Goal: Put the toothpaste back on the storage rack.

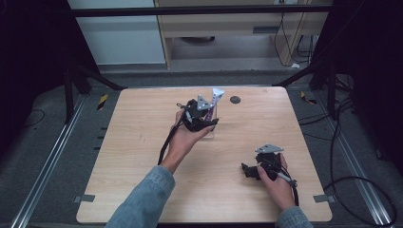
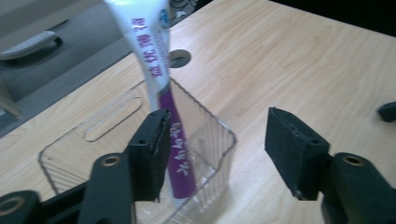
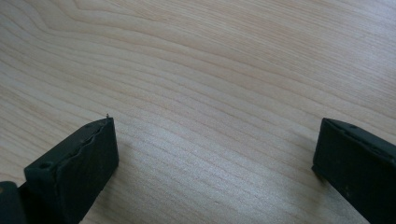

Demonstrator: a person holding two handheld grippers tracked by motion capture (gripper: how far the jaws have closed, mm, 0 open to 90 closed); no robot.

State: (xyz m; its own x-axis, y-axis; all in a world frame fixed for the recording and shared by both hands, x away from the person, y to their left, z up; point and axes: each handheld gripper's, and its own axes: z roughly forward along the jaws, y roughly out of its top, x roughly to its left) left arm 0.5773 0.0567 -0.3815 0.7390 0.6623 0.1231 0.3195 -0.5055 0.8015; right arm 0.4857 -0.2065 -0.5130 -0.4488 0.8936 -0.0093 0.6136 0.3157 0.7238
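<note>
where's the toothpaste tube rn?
The tube stands tilted in the clear bin near the table's far middle, by the round hole. The open left gripper is at the bin, one jaw beside the tube.

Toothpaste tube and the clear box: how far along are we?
Done: the toothpaste tube stands tilted inside the clear plastic box, its lower end at the bottom. In hand: the left gripper is open at the box, one jaw beside the tube. Left: backing that gripper away. The right gripper is open over bare table.
</note>
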